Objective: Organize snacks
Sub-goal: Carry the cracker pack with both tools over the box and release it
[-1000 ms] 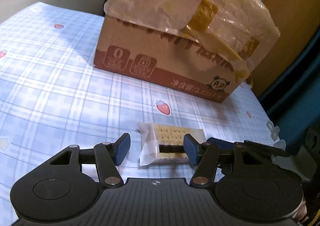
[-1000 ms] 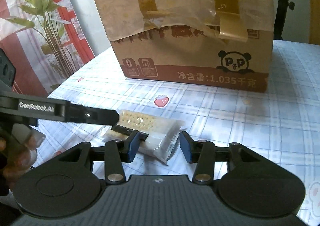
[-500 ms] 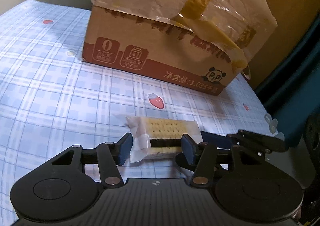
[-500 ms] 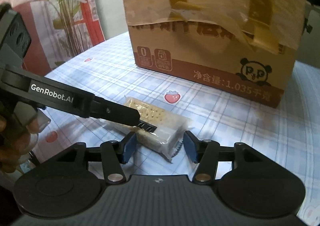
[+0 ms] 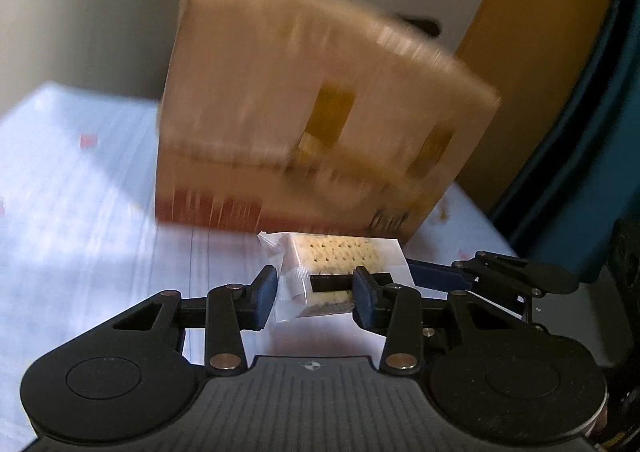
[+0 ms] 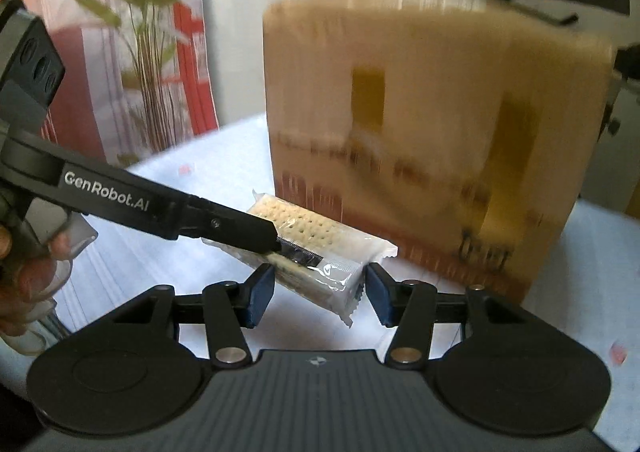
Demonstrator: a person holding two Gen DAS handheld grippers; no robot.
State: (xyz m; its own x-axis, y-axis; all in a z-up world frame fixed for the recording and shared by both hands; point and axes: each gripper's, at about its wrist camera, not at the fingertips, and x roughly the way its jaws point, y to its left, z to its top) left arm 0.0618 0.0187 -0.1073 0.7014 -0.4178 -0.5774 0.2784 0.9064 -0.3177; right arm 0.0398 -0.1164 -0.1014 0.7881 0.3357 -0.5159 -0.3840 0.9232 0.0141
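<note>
Both tongs meet one packet: my left gripper (image 5: pixel 315 297) is clamped across it, my right gripper (image 6: pixel 319 293) stands apart around its crimped end. Behind I see a blurred, taped cardboard box (image 6: pixel 436 124). Between the pads is the clear-wrapped cracker packet (image 6: pixel 320 248), dimpled, rectangular.

A lived-in room of a home, to judge by the furnishings. The table (image 6: pixel 224 168) wears a pale household cloth dotted with small red motifs, and a taped snack carton (image 6: pixel 436 132) stands on it at 12 o'clock in the right wrist view. At 10 o'clock in that view a leafy houseplant (image 6: pixel 140 52) stands before a red-and-white curtain (image 6: pixel 188 36), and in the left wrist view a wooden door (image 5: pixel 536 52) shows at 2 o'clock.
</note>
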